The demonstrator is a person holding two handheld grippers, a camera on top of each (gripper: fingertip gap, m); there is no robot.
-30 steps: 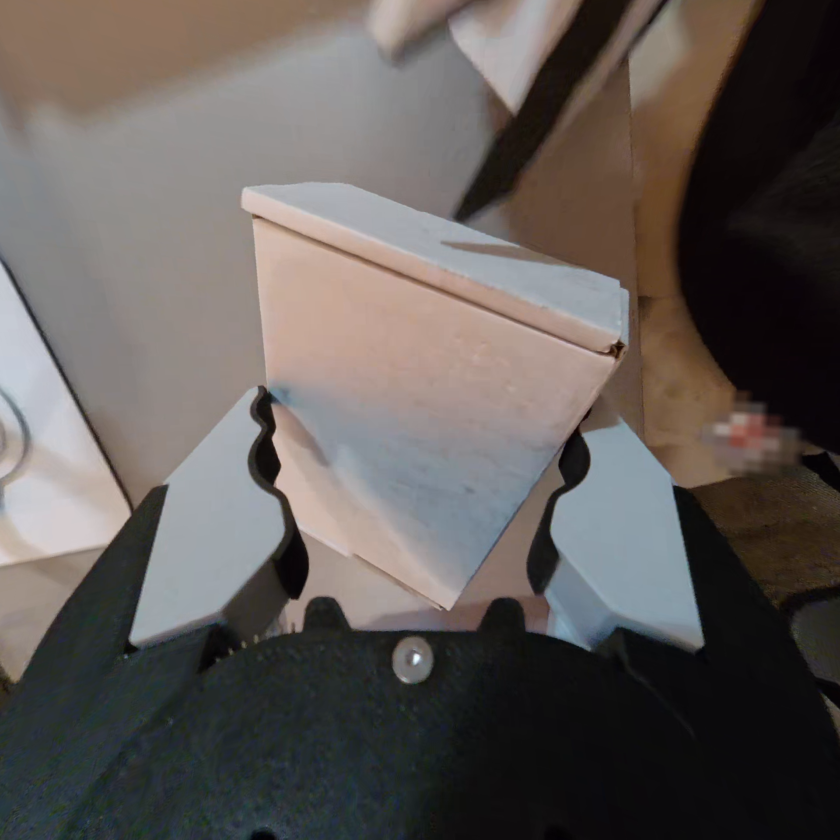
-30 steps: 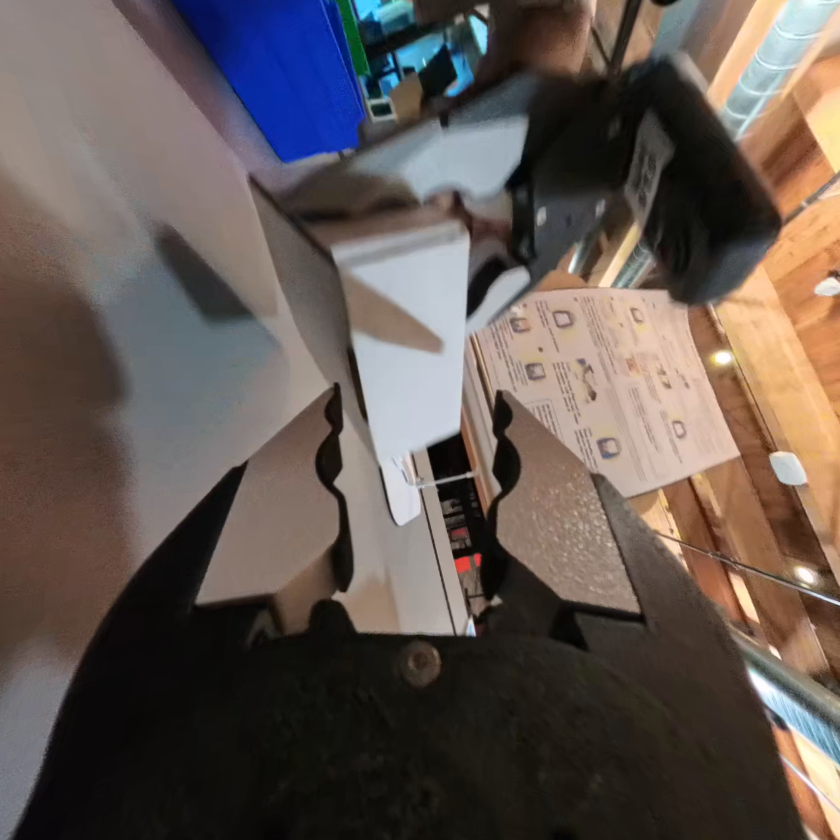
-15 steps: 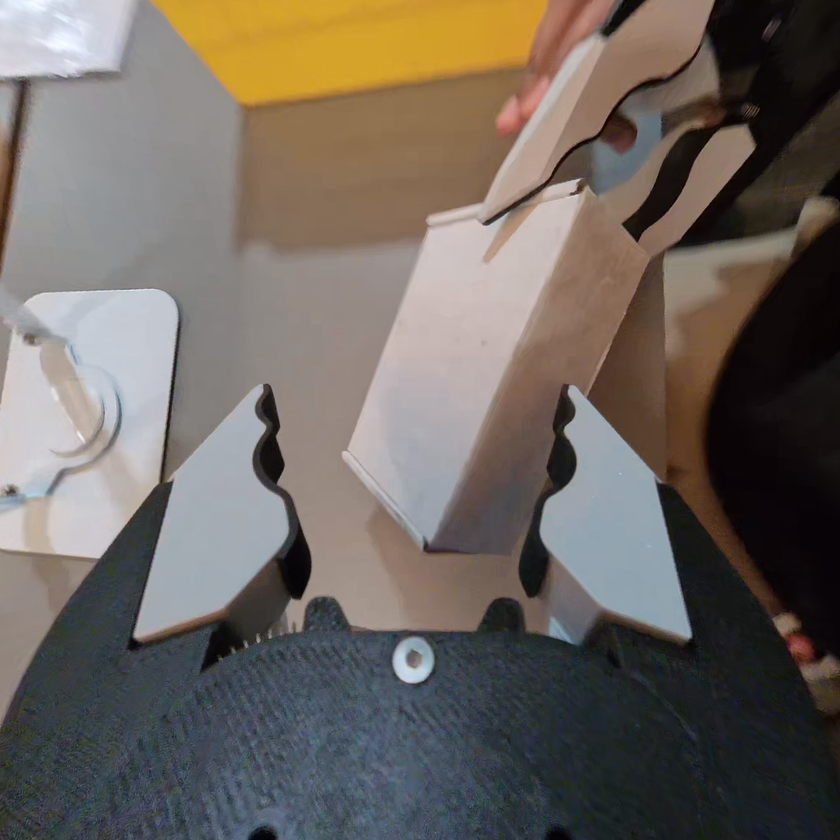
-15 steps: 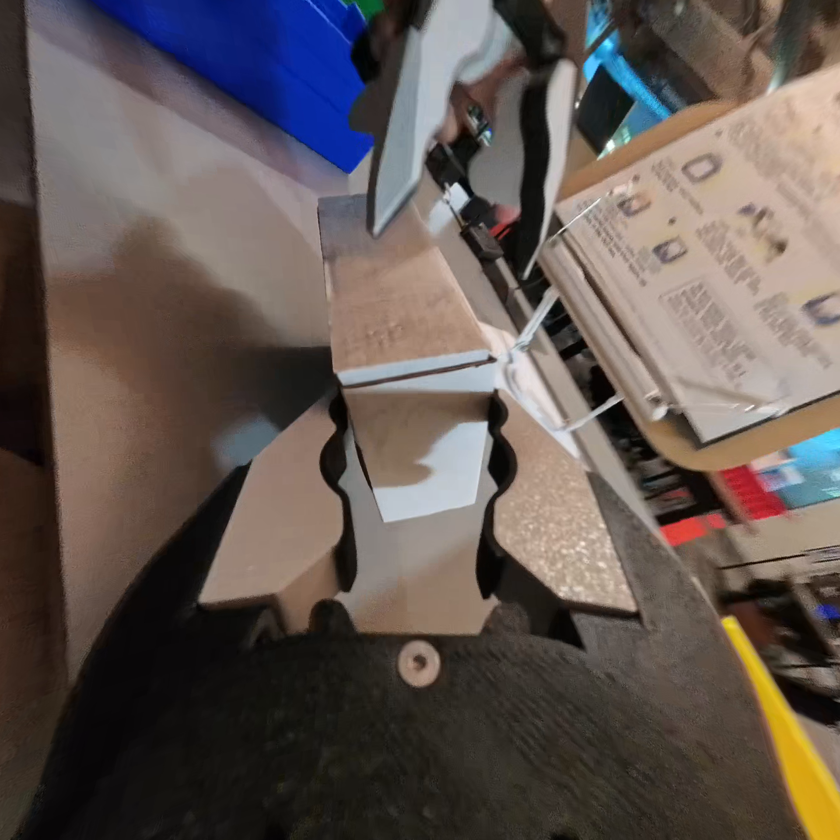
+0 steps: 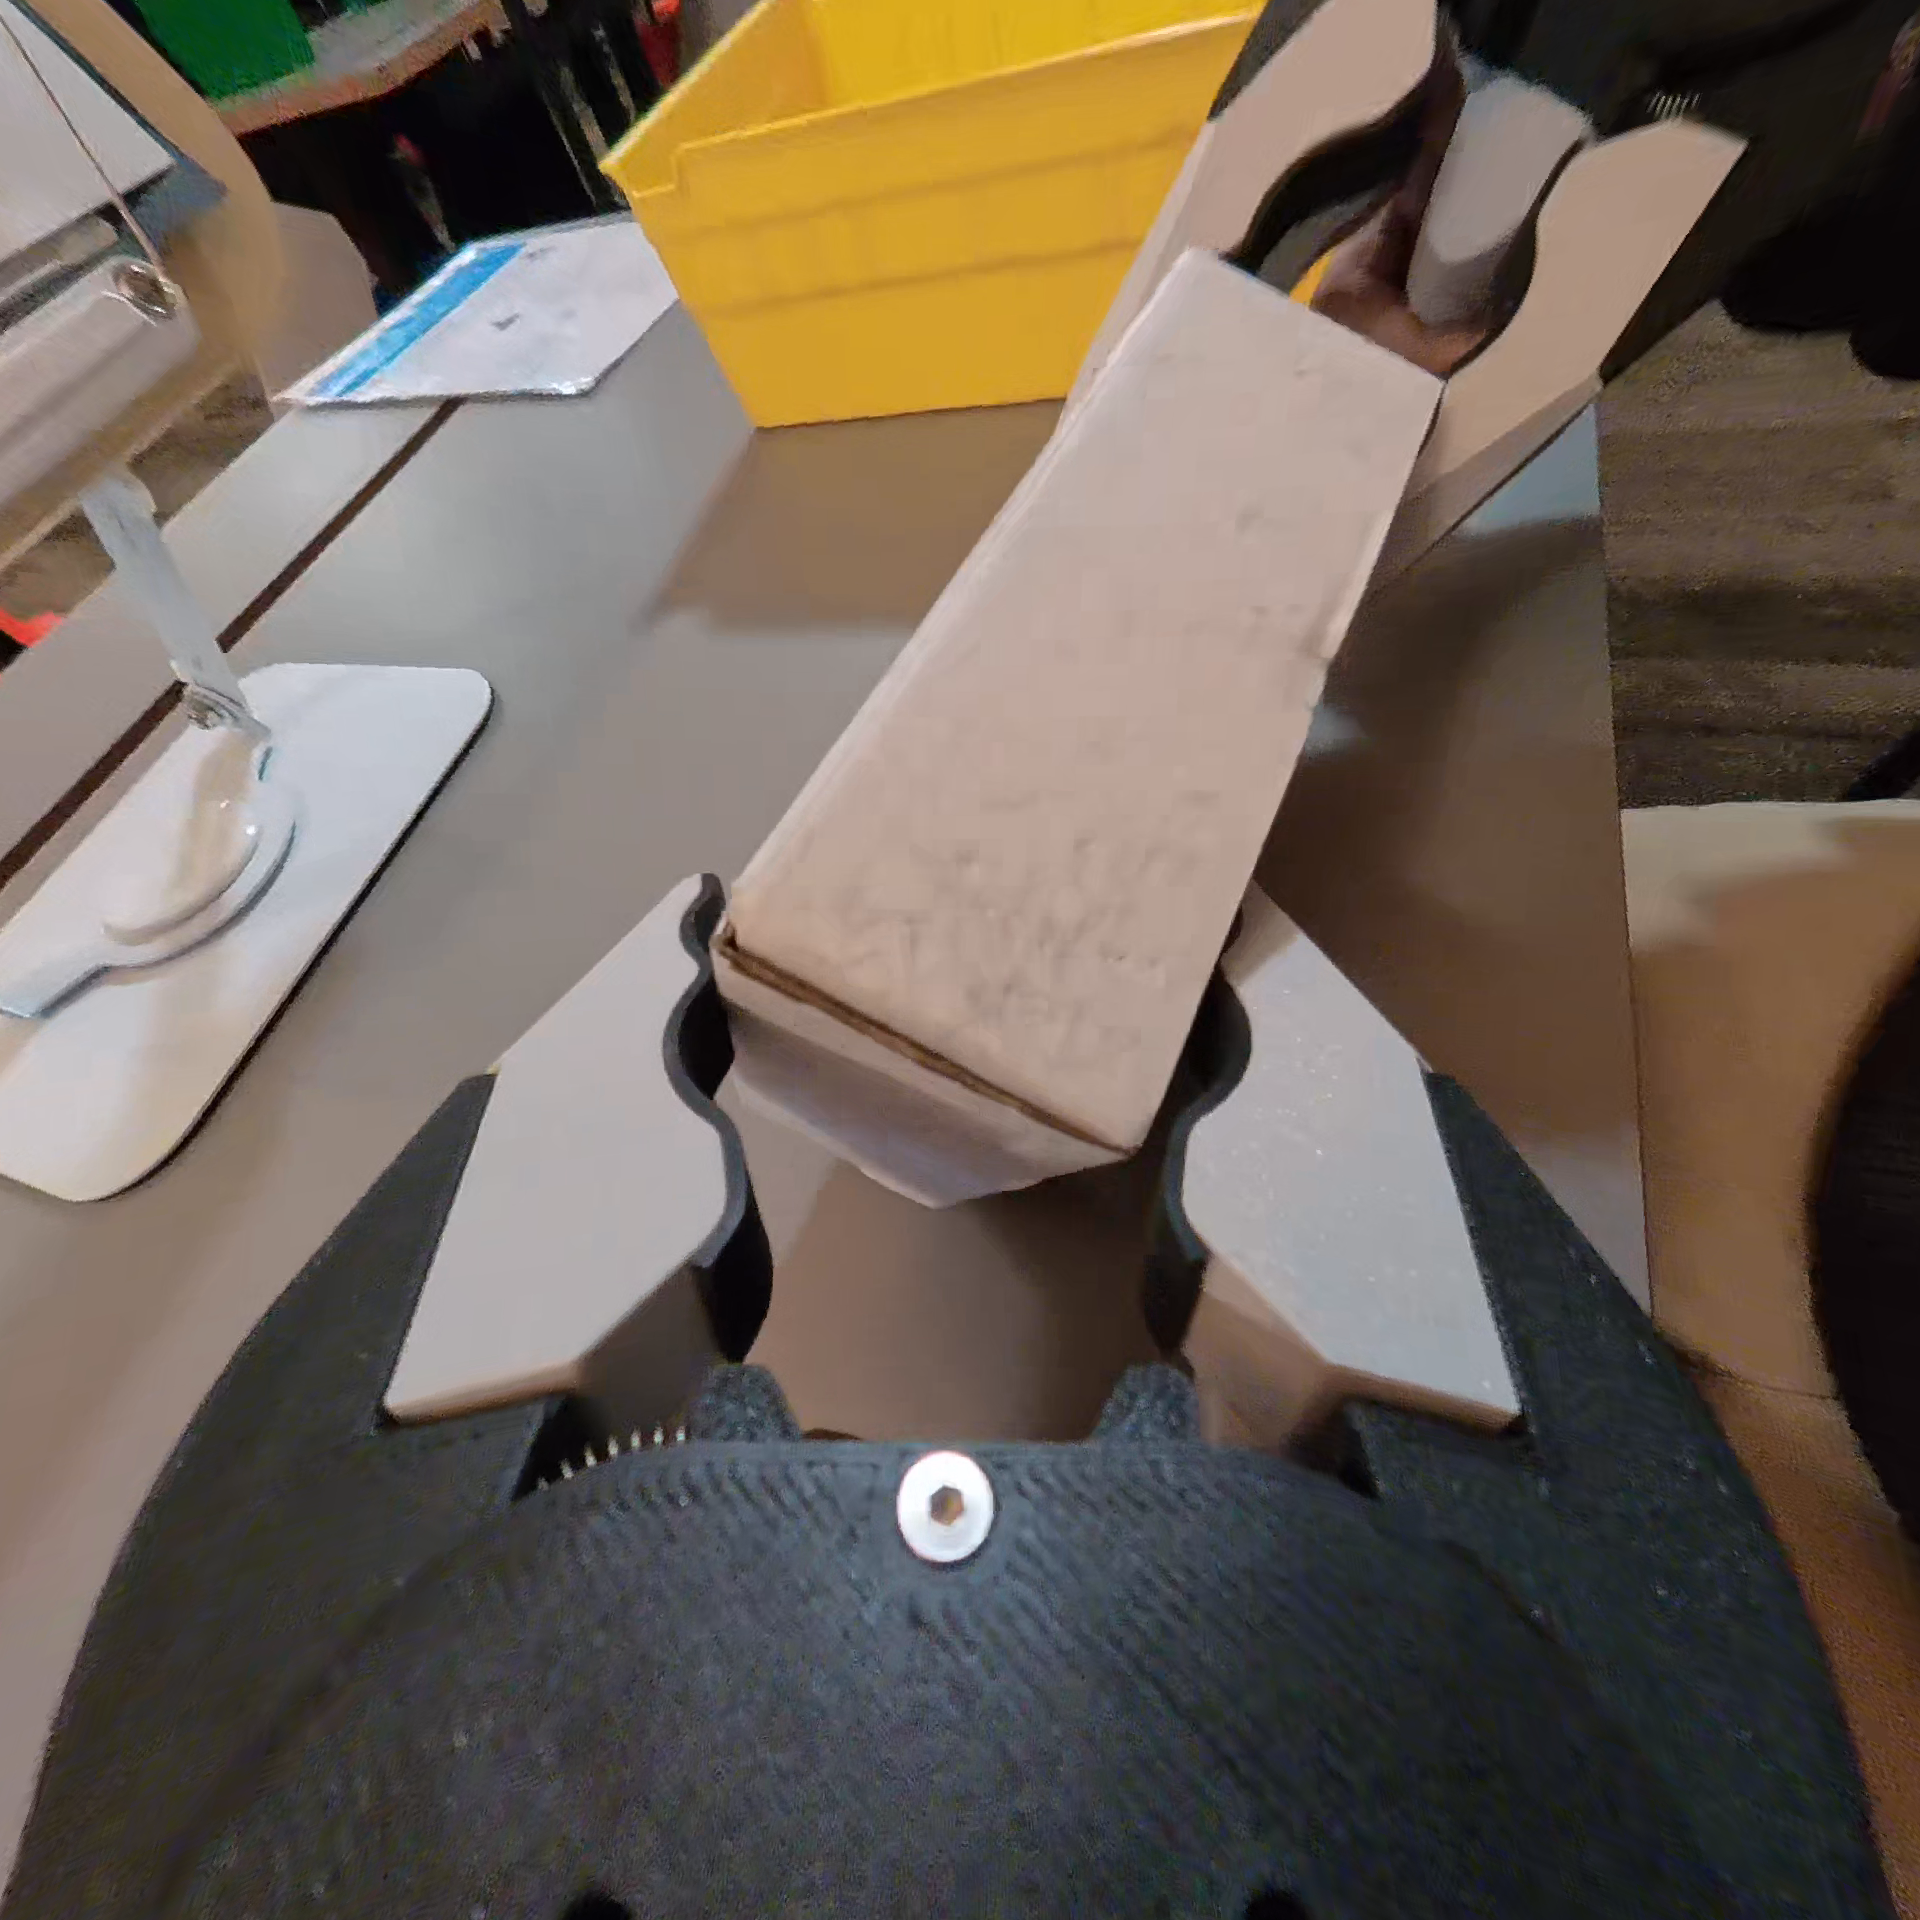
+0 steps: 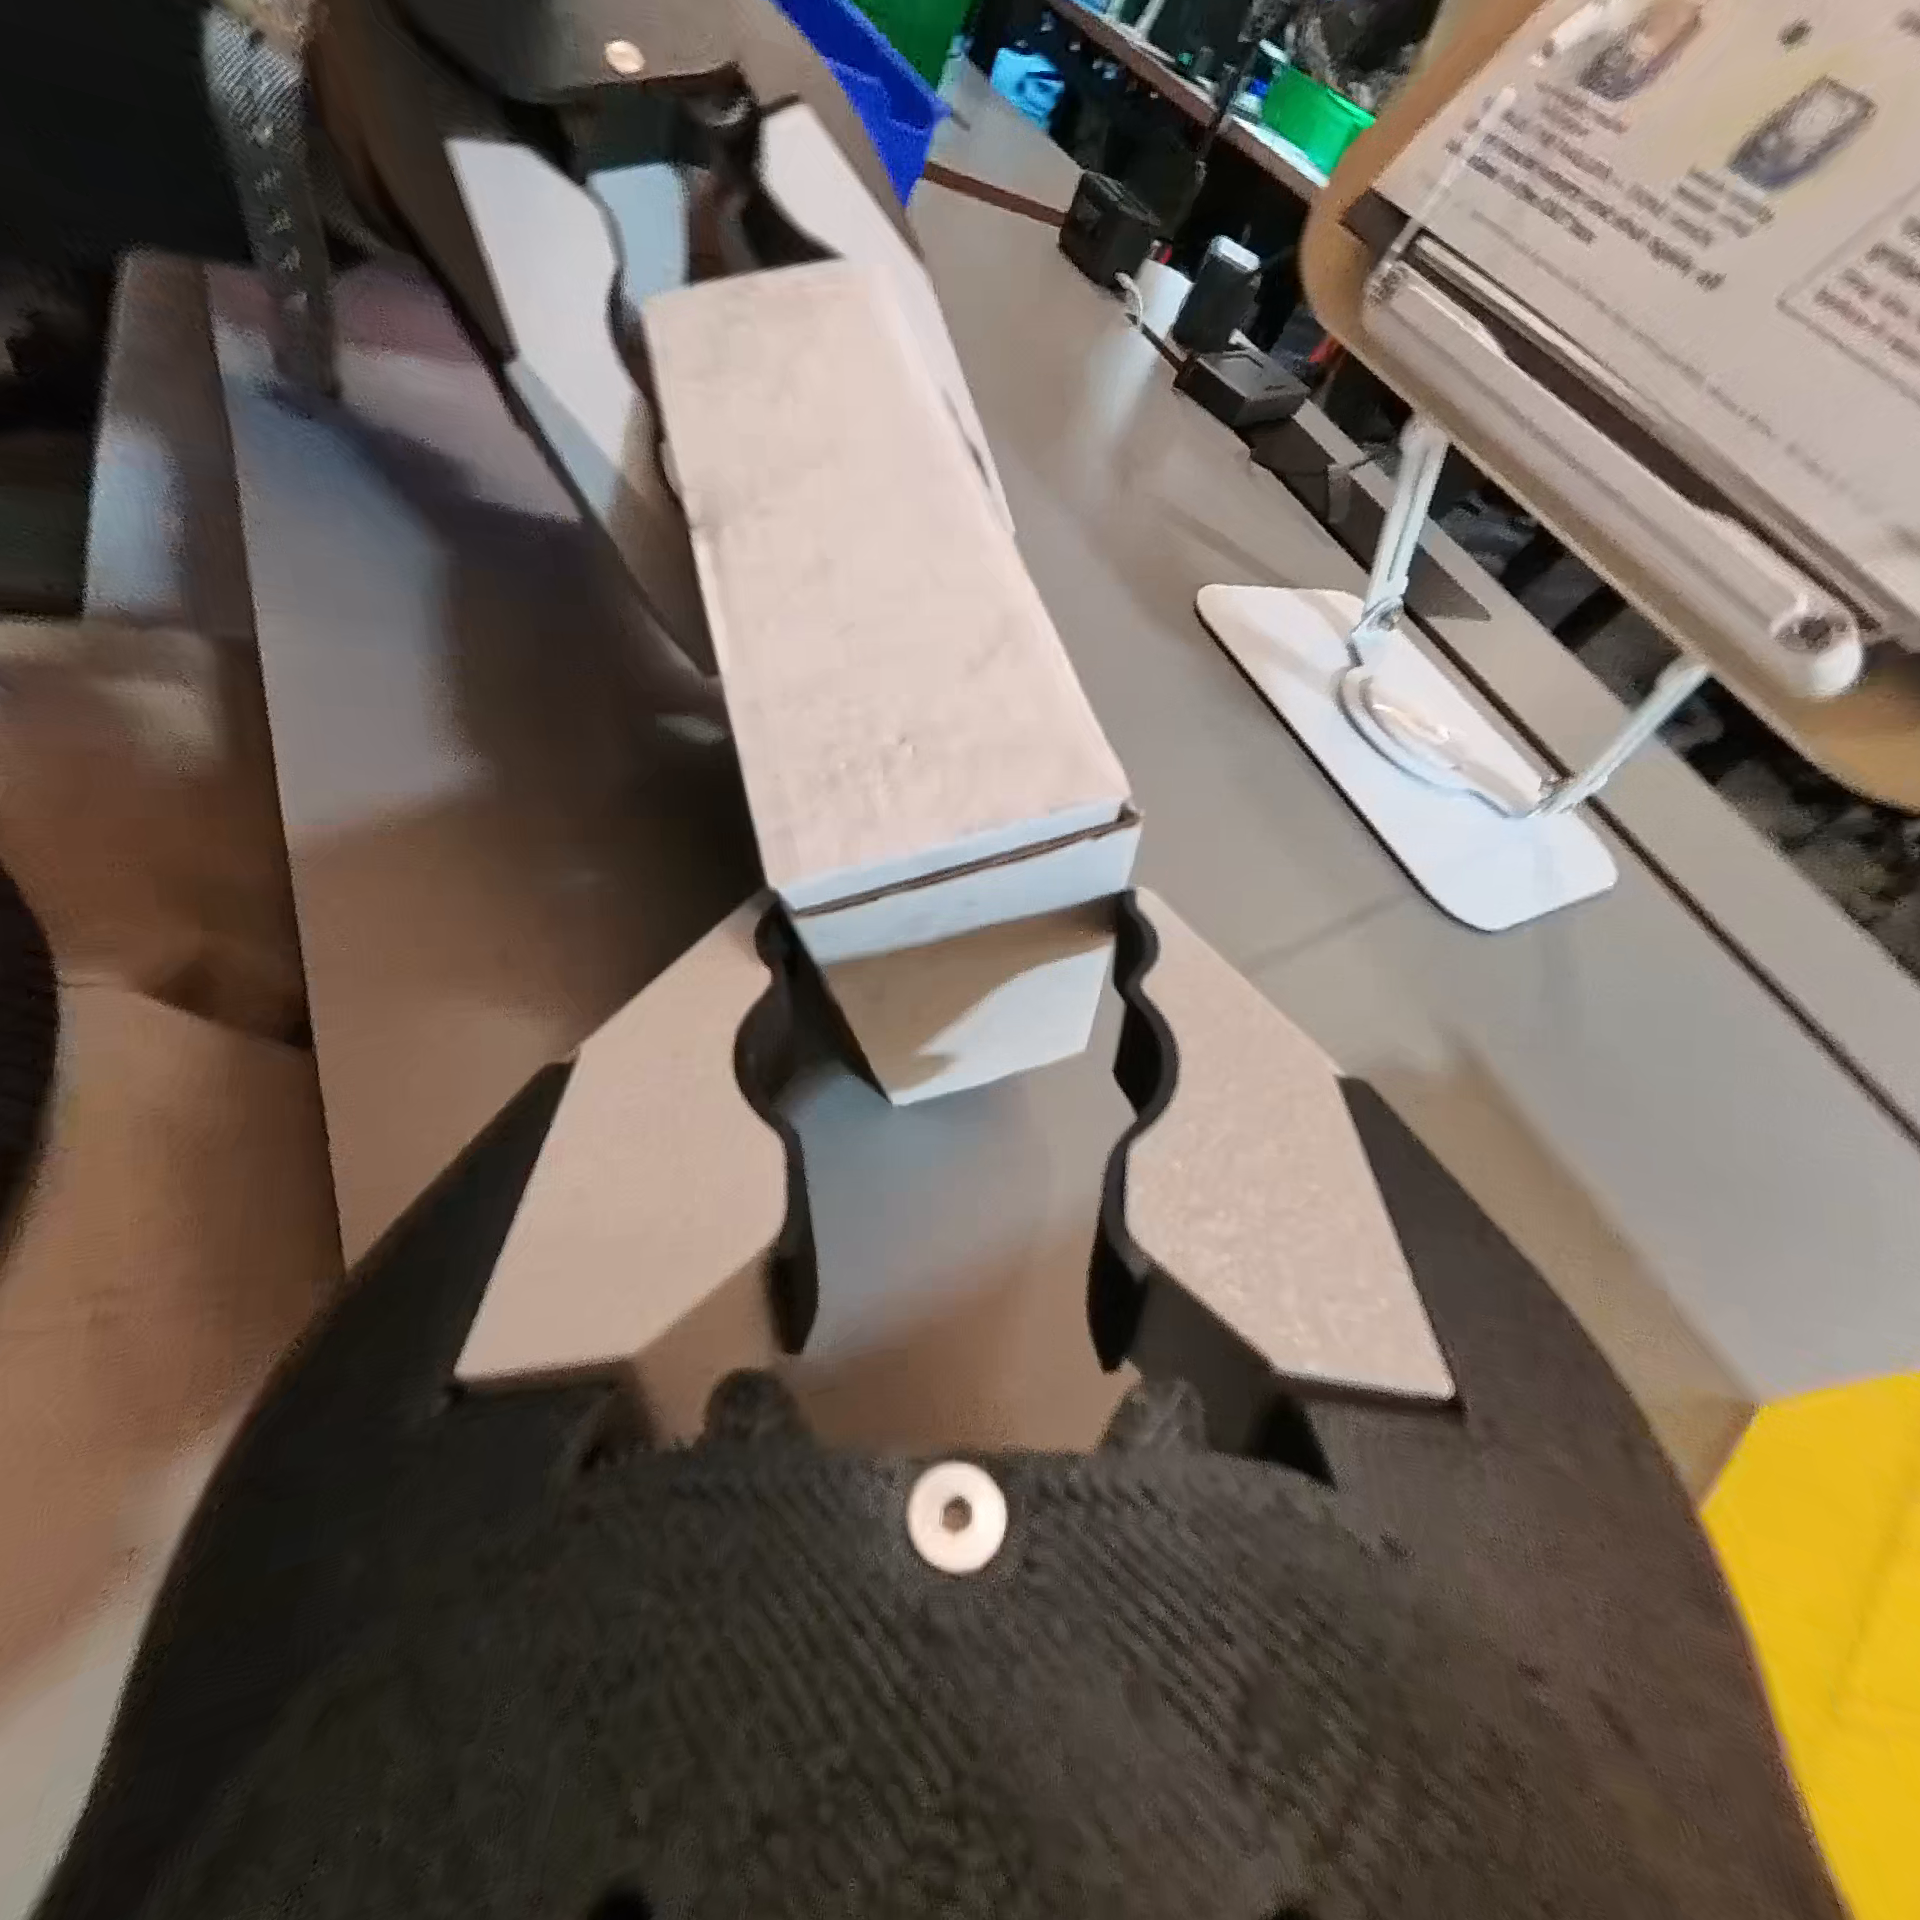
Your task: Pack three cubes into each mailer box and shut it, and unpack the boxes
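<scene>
A long white mailer box (image 5: pixel 1091 675), closed, hangs in the air over the grey table (image 5: pixel 571 571), held at both ends. In the left wrist view my left gripper (image 5: pixel 977 914) is shut on its near end, with both pads against the box sides. My right gripper (image 5: pixel 1455 208) holds the far end. In the right wrist view the same box (image 6: pixel 862 582) runs away from me. My right gripper (image 6: pixel 951 914) is shut on its near end flap, and the left gripper (image 6: pixel 675 208) clamps the far end. No cubes are in view.
A yellow bin (image 5: pixel 935 208) stands at the back of the table. A document stand with a white base (image 5: pixel 208 883) is at the left, and it also shows in the right wrist view (image 6: pixel 1423 748). A flat sheet (image 5: pixel 488 312) lies near the bin. A blue bin (image 6: pixel 862 62) is farther off. To the white base (image 5: pixel 208 883): left tips about 30 cm, right tips about 35 cm. It is also in sight in the right wrist view (image 6: pixel 1387 719).
My left jaws have closed from wide open onto the near end of the box. The box has swung from steeply tilted to lying lengthwise between both grippers. The right gripper kept its hold.
</scene>
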